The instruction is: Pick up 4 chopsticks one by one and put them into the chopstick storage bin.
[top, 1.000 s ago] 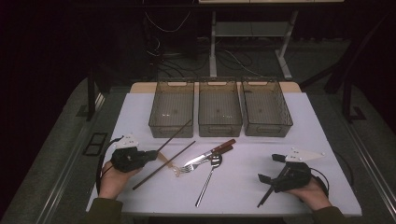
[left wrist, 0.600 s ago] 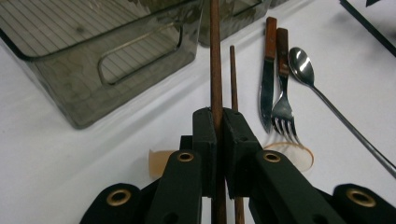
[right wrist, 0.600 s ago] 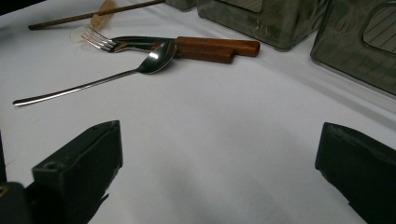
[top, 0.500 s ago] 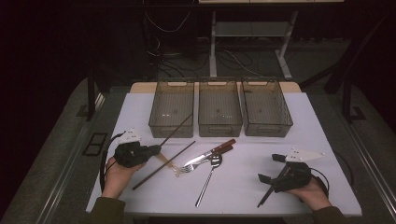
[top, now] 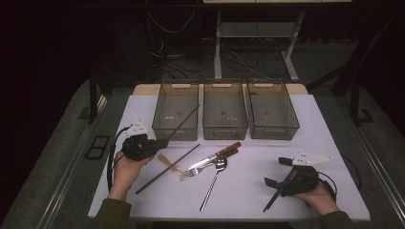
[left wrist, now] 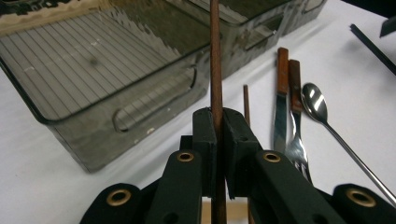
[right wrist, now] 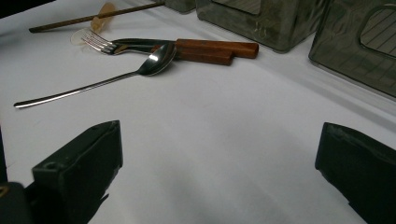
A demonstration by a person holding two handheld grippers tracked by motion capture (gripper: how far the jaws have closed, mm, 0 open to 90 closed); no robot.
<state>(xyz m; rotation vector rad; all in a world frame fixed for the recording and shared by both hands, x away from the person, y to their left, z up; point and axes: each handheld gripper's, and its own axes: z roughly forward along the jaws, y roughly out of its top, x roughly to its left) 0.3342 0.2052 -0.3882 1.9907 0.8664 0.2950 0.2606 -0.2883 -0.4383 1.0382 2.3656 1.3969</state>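
Right now your left tool [top: 160, 142] pinches a dark wooden chopstick [left wrist: 215, 60] between its pads, lifted off the tabletop [top: 334, 143] and slanting up over the front wall of the left bin [top: 175, 131]. Its mate, a second chopstick [top: 167, 169], lies on the tabletop just beside the fork [top: 191, 171], knife [top: 217, 155] and spoon [top: 215, 175]. Your right tool [top: 273, 176] rests low at the near right, its jaws spread wide with nothing between them.
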